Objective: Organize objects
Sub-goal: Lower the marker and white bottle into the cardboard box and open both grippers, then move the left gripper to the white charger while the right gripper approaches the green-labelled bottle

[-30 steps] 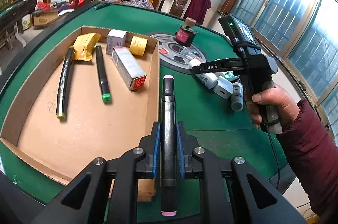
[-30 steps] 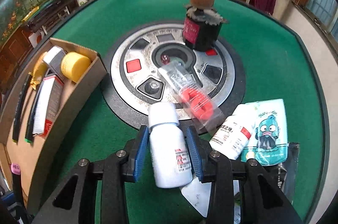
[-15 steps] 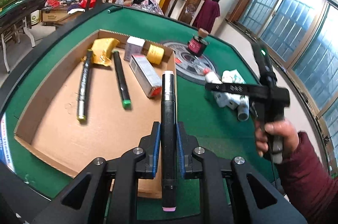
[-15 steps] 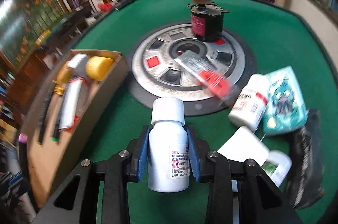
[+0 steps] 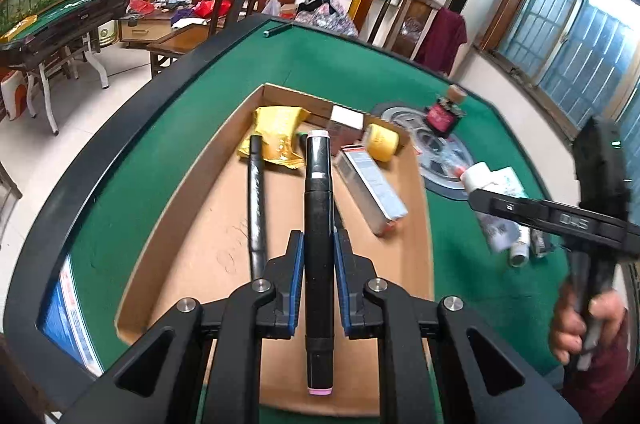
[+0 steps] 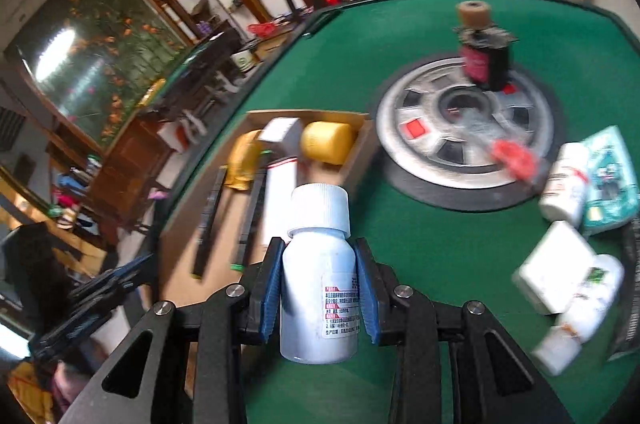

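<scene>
My left gripper [image 5: 318, 244] is shut on a black marker [image 5: 318, 208] with pink ends, held above the open cardboard box [image 5: 192, 208]. In the box lie another black marker [image 5: 257, 208], a yellow pouch [image 5: 278, 134], a long silver carton [image 5: 370, 190], a small white box [image 5: 346, 118] and a yellow roll [image 5: 382, 142]. My right gripper [image 6: 318, 256] is shut on a white pill bottle [image 6: 318, 264], lifted over the green felt near the box's right wall [image 6: 356, 160]. The right gripper [image 5: 560, 220], held by a hand, also shows at the right of the left wrist view.
A round metal hub [image 6: 466, 132] sits in the table's centre with a dark corked bottle [image 6: 484, 52] on it. White bottles [image 6: 564, 180], a white box [image 6: 554, 268] and a teal packet [image 6: 610, 180] lie on the felt at the right. Chairs and shelves stand beyond the table's black rim [image 5: 100, 160].
Both grippers have risen and swung left. The marker now hangs over the box's middle instead of its right wall. The pill bottle has come off the felt and moved toward the box.
</scene>
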Demonstrator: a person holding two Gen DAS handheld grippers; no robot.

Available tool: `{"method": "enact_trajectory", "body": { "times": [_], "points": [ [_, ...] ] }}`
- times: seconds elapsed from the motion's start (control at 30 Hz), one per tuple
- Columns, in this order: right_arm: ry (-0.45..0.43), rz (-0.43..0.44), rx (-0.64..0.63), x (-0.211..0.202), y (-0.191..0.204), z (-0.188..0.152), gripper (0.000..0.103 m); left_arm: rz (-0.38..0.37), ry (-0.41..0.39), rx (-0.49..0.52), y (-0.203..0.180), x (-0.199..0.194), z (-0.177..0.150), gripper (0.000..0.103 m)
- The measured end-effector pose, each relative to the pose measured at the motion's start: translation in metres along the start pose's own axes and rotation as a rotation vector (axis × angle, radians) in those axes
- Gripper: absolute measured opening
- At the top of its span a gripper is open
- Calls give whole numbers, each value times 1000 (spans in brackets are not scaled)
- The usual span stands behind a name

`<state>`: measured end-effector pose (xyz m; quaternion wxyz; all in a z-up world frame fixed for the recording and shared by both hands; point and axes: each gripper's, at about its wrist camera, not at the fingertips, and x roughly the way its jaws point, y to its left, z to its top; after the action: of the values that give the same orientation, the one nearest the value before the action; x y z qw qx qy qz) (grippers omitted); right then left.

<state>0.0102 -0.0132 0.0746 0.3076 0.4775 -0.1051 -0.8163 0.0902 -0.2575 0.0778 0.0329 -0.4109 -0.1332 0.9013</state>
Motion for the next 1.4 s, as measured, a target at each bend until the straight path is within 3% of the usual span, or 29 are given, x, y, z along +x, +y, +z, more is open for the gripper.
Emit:
{"method": "enact_trajectory", "body": {
  "times": [0.4,0.57,0.87,0.9,1.03,1.2,1.33,1.4],
  "points": [
    [119,65,-6,75,54,6,38,43,197,-47,19,82,20,14],
    [153,25,-11,106,60,9,38,48,190,-53,20,88,25,14],
    [120,-72,-83,114,70,20,38,27,148,-75,24,79,24,15],
    [116,-85,-91,115,71,21,38,24,137,-76,24,75,24,17],
    [101,-125,-111,117,70,24,38,-3,95,-76,20,57,22,44],
    [83,-120,-91,112,65,29,40,-8,54,-70,15,36,18,62],
    [29,-90,-56,90,61,32,48,-14,53,-85,16,27,15,68],
    [-14,-93,-60,72,60,32,58,-11,52,-92,15,22,13,70]
  ]
}}
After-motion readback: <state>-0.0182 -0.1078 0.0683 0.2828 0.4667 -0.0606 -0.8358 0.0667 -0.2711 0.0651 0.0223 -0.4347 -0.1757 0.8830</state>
